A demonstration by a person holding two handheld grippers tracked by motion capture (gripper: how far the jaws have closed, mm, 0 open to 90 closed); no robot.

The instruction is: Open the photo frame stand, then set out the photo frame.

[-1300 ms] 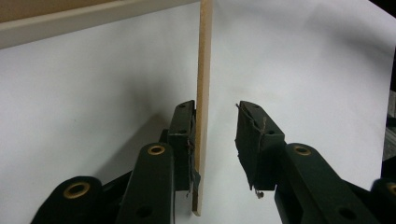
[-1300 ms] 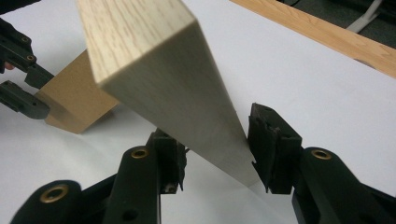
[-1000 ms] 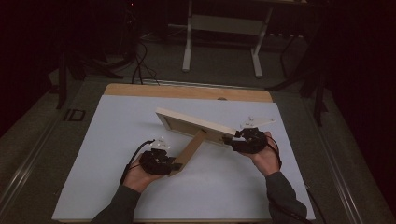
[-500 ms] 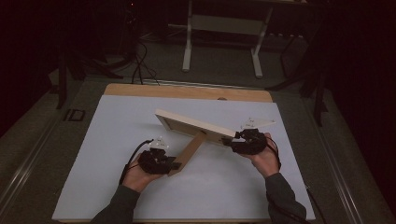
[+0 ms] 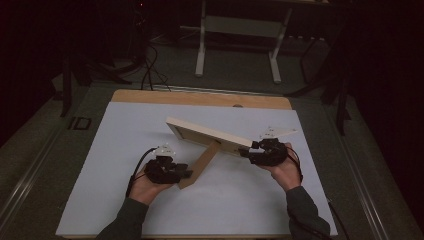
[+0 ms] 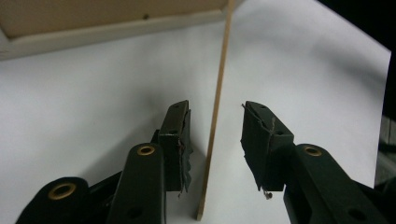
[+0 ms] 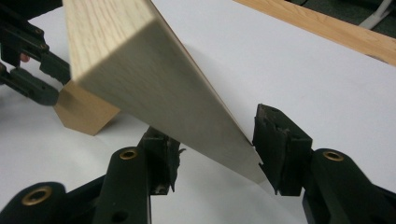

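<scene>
A light wooden picture frame (image 5: 207, 134) stands tilted on the white sheet, propped by its brown back stand (image 5: 202, 162). My left gripper (image 5: 186, 172) is at the foot of the stand. In the left gripper view the thin stand edge (image 6: 219, 70) runs between the jaws of my left gripper (image 6: 217, 135), which have just been opening, with a gap on both sides. My right gripper (image 5: 245, 150) is at the frame's right end. Its jaws (image 7: 212, 149) have just been opening too, and the frame's corner (image 7: 140, 70) lies loosely between them.
The white sheet (image 5: 125, 150) covers a wooden table whose bare edge (image 5: 200, 97) shows at the back. Beyond it stand the pale legs of another desk (image 5: 237, 25) and floor cables (image 5: 150, 65). Dark floor surrounds the table.
</scene>
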